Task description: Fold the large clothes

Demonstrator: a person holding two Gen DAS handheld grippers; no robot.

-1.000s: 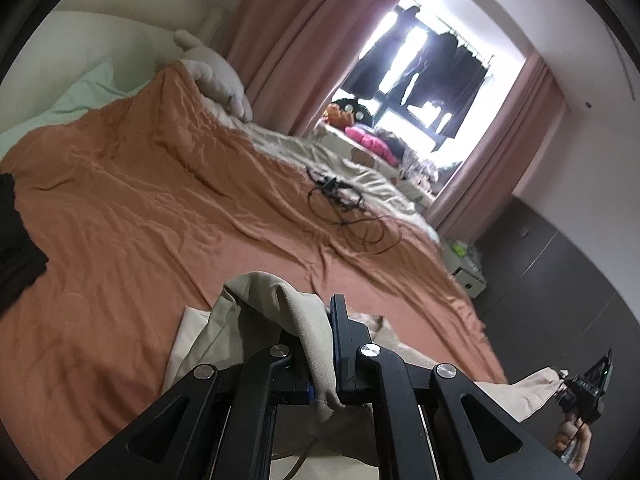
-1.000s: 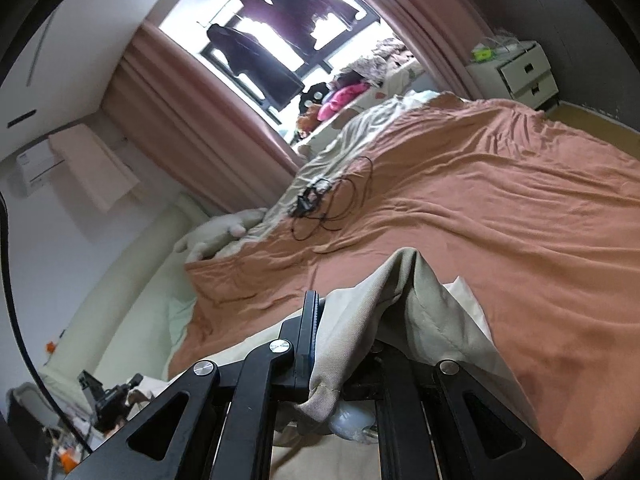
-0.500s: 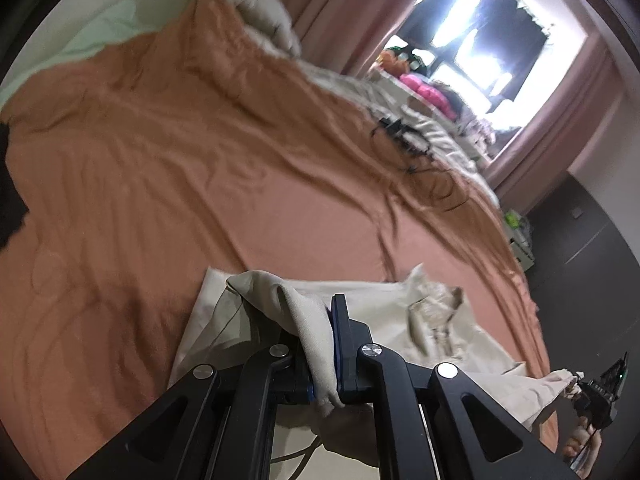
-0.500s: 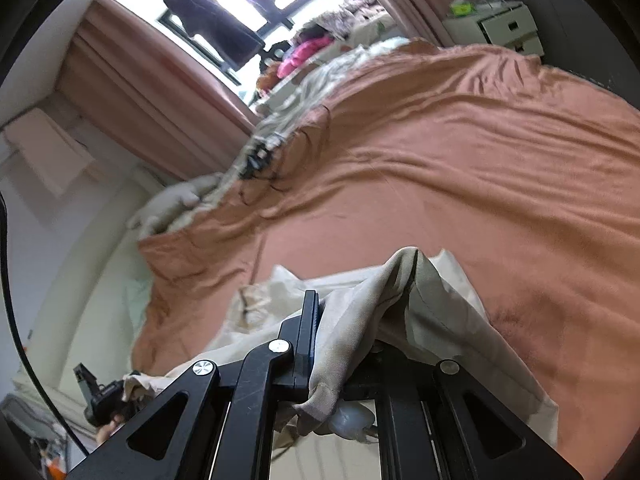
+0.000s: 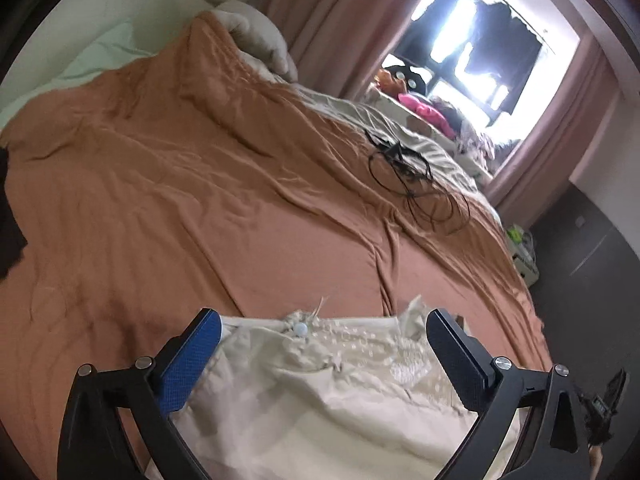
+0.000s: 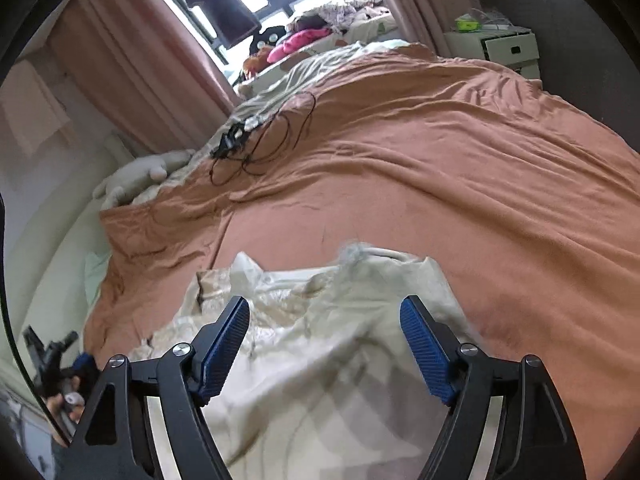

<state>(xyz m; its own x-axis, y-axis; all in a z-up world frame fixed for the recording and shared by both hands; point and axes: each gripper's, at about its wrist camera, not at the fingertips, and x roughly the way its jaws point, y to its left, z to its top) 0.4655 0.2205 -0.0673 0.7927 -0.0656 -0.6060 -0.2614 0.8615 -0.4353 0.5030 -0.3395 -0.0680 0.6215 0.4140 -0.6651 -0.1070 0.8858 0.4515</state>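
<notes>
A cream, beige garment lies crumpled on the orange bedspread at the near edge of the bed. My left gripper hangs just above it, jaws opening wide, the cloth lying below and between the blue pads without touching them. In the right wrist view the same garment spreads under my right gripper, whose jaws are opening too, nothing pressed between the pads. The other gripper shows small at the edge of each view, right gripper and left gripper.
A tangle of black cable lies on the far side of the bed. A pale plush toy rests near the headboard. A dark garment sits at the bed's left edge. A white nightstand stands by the curtains.
Both grippers were shut on folds of the beige garment; both now stand open and the cloth has dropped flat onto the bedspread. Both hands came down toward the bed.
</notes>
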